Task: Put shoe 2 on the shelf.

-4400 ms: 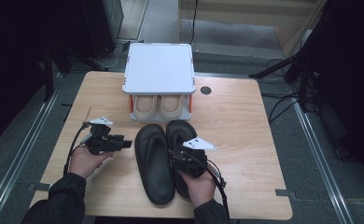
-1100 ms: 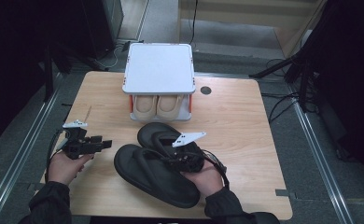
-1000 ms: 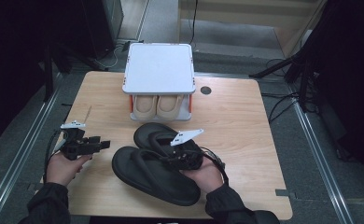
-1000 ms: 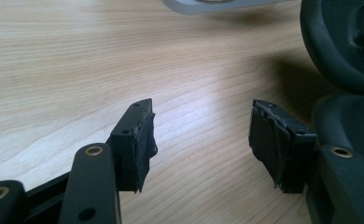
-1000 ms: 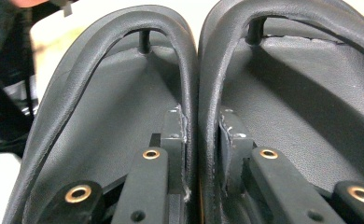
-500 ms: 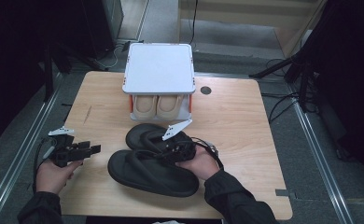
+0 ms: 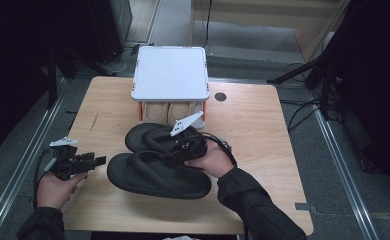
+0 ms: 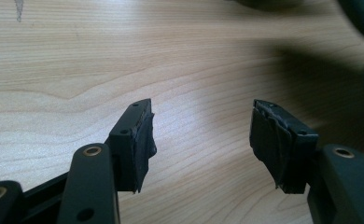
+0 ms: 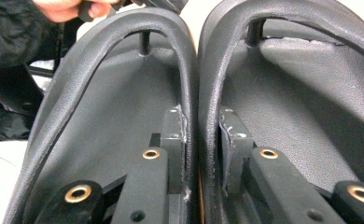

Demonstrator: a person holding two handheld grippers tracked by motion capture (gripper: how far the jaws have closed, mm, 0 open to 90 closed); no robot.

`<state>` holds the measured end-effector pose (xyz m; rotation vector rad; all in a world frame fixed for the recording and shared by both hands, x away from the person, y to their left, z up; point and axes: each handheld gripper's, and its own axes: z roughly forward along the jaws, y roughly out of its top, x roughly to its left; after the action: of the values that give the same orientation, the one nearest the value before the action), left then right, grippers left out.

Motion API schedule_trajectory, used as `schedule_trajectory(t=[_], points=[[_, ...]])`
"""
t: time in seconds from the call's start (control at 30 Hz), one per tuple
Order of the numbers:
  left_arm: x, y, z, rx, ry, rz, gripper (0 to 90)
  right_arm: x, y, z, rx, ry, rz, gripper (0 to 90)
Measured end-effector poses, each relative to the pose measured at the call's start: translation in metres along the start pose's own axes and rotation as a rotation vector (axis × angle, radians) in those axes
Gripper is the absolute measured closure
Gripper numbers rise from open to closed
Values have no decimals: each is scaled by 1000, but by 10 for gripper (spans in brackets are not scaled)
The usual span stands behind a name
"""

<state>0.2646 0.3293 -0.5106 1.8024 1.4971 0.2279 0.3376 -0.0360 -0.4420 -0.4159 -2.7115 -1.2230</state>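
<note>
Black flip-flops (image 7: 158,162) lie side by side near the middle of the table (image 7: 253,125), just near of the white rack (image 7: 170,72); the right gripper (image 7: 185,147) pinches their straps, while the left gripper (image 7: 90,161) hovers at the near left. Left gripper view: jaws gape, empty, over wood. Right gripper view: the jaws clamp both adjoining straps (image 9: 199,107) together.

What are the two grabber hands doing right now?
Left gripper: open, nothing between its jaws, above the wooden table.
Right gripper: closed, pinching the adjacent straps of the two black rubber flip-flops together.
</note>
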Motion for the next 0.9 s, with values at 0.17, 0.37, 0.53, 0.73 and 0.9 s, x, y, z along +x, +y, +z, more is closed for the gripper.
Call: schedule_trajectory(t=[0.17, 0.37, 0.53, 0.73, 0.9], points=[[2, 1, 1, 6, -1, 3, 399, -2, 11, -11, -11, 18, 3, 759], [3, 1, 2, 8, -4, -1, 394, -2, 27, -26, -19, 5, -10, 758], [3, 1, 2, 16, -8, -1, 391, 2, 40, -34, -15, 2, -27, 758], [3, 1, 4, 15, -7, 2, 389, 1, 53, -46, -38, 5, -22, 758], [3, 1, 4, 17, -5, 0, 388, -1, 66, -57, -51, -9, -25, 758]])
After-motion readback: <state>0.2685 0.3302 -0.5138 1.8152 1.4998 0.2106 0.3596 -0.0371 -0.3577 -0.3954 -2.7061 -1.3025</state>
